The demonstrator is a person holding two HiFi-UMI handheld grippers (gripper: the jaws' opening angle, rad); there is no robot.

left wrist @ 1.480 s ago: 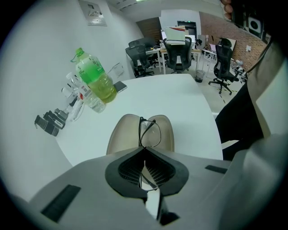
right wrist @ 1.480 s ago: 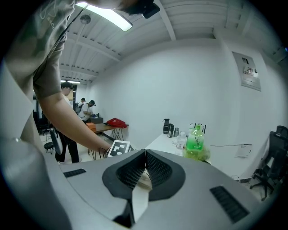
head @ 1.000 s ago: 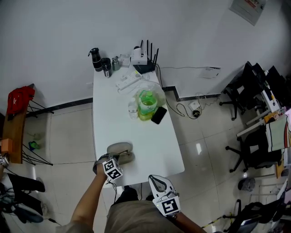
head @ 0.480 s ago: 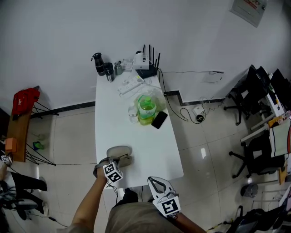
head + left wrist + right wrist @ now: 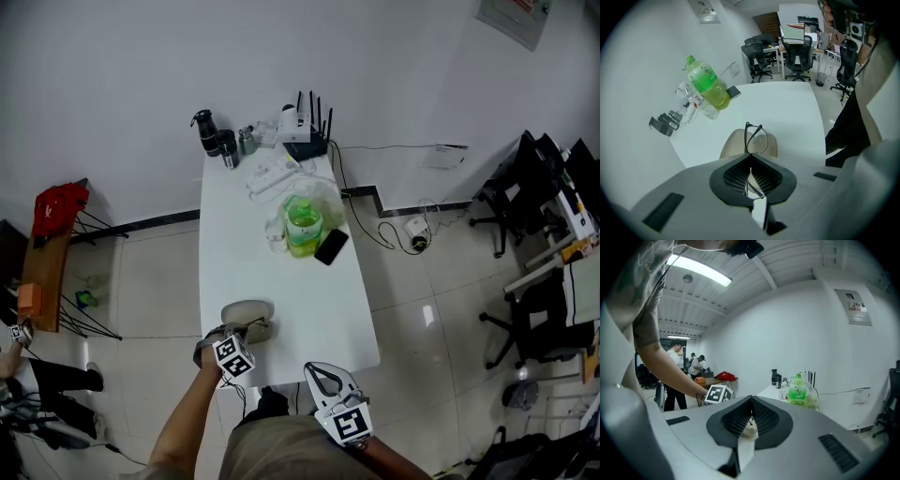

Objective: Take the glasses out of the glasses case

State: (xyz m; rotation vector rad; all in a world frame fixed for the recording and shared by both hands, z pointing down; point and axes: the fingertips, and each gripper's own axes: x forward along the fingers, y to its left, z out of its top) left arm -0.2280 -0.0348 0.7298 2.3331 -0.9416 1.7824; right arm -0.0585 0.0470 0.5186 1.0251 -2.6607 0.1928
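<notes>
A beige glasses case [image 5: 246,310] lies open near the front left of the white table [image 5: 314,300]. My left gripper [image 5: 246,331] sits just in front of it. In the left gripper view that gripper [image 5: 750,155] is shut on thin black-framed glasses [image 5: 757,138], which stick out past the jaw tips above the case [image 5: 732,143]. My right gripper [image 5: 318,367] hovers at the table's near edge, right of the case, jaws together and holding nothing. In the right gripper view its tips [image 5: 751,397] meet, and the left gripper's marker cube [image 5: 718,393] shows beyond them.
Mid-table stand a green bottle [image 5: 302,223] in clear plastic and a black phone [image 5: 329,247]. At the far end are a router [image 5: 305,131], dark flasks [image 5: 211,136] and a power strip [image 5: 267,173]. Office chairs [image 5: 534,178] stand at the right, a red bag [image 5: 58,208] at the left.
The head view has drifted slightly. Both grippers and the case keep their places relative to each other.
</notes>
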